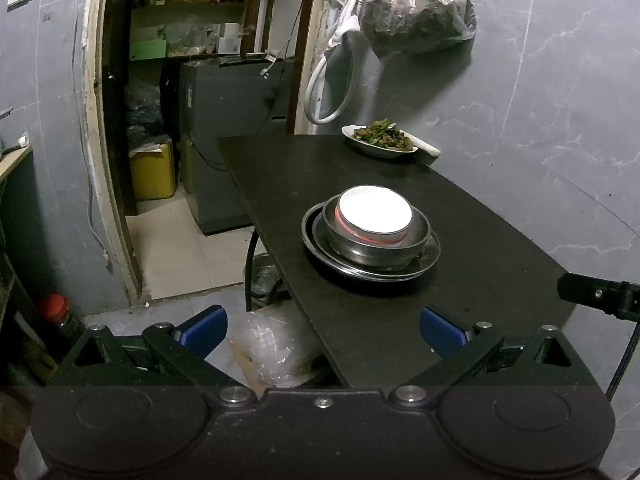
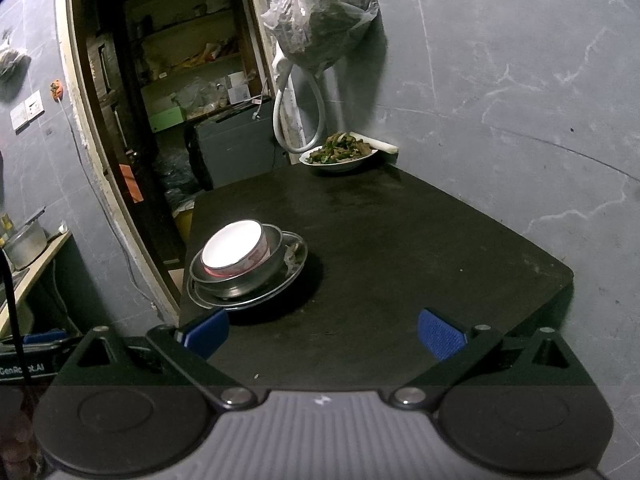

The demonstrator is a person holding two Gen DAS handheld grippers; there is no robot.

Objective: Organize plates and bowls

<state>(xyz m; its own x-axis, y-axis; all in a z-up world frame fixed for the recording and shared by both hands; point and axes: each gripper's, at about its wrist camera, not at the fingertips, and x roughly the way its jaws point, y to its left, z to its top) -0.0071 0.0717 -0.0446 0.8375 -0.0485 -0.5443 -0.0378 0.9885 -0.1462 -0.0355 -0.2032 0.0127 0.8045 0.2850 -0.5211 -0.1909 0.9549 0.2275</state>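
Plates and bowls sit nested in one pile on the dark table [image 1: 480, 216]: two shallow steel plates [image 1: 430, 254] at the bottom, a steel bowl [image 1: 418, 232] in them, and a white bowl [image 1: 375, 209] with a red band inside that. From the left wrist view the pile stands near the middle of the tabletop, closer to its left edge than to the wall on the right. From the right wrist view it lies toward the near left corner, just beyond the left fingertip.

The left gripper [image 1: 322, 330] hovers at the near left corner of the table, its blue pads spread wide with nothing between them; one pad hangs over the floor, the other over the tabletop. The right gripper [image 2: 323, 334] is also spread wide and empty above the near edge of the table, well apart from the pile. A black part of the right gripper shows at the right edge of the left wrist view.

At the far end of the table, close to the grey wall, a white dish of green vegetables [image 1: 380, 138] stands apart from the pile. A plastic bag [image 1: 416, 10] and a loop of white hose [image 1: 328, 84] hang on the wall above it. Left of the table an open doorway shows shelves, a grey cabinet [image 1: 232, 128] and a yellow canister [image 1: 154, 172] on the floor.
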